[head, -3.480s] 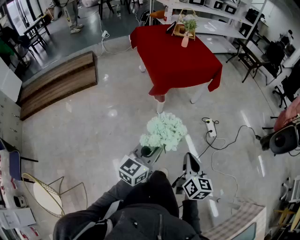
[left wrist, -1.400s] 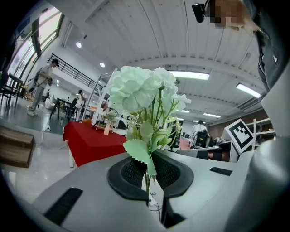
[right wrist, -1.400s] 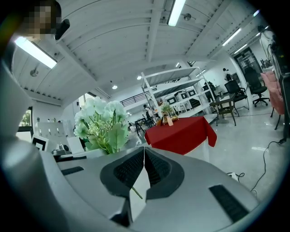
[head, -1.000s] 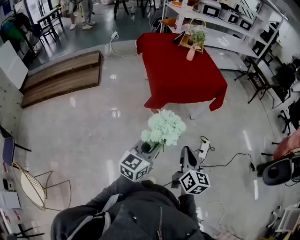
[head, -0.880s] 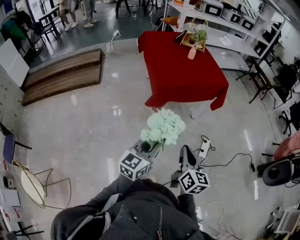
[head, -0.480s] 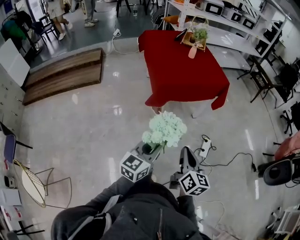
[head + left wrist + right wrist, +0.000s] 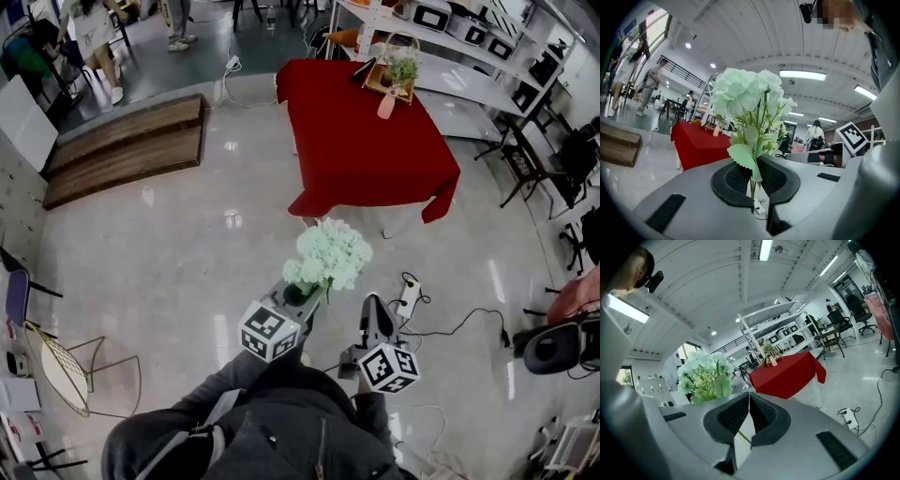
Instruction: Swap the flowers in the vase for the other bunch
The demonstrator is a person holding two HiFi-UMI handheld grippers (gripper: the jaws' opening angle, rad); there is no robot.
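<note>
A bunch of pale green flowers (image 7: 328, 255) stands upright over the floor, its stems pinched in my left gripper (image 7: 298, 298), which is shut on them. In the left gripper view the stems (image 7: 752, 180) run down between the black pads, with the blooms (image 7: 747, 96) above. My right gripper (image 7: 373, 314) is beside it, shut, with nothing between its pads (image 7: 761, 416); the bunch (image 7: 705, 373) shows at its left. Far ahead stands a red-clothed table (image 7: 366, 131) with a pink vase (image 7: 385, 103) holding green flowers (image 7: 403, 67).
A basket (image 7: 380, 80) sits behind the vase. A white power strip with cables (image 7: 408, 295) lies on the floor just right of the grippers. A wooden platform (image 7: 122, 150) lies far left, shelves (image 7: 441, 47) behind the table, a wire chair (image 7: 70, 375) near left.
Both grippers and the bunch keep their places in the view. A person at the far left of the room has walked further left.
</note>
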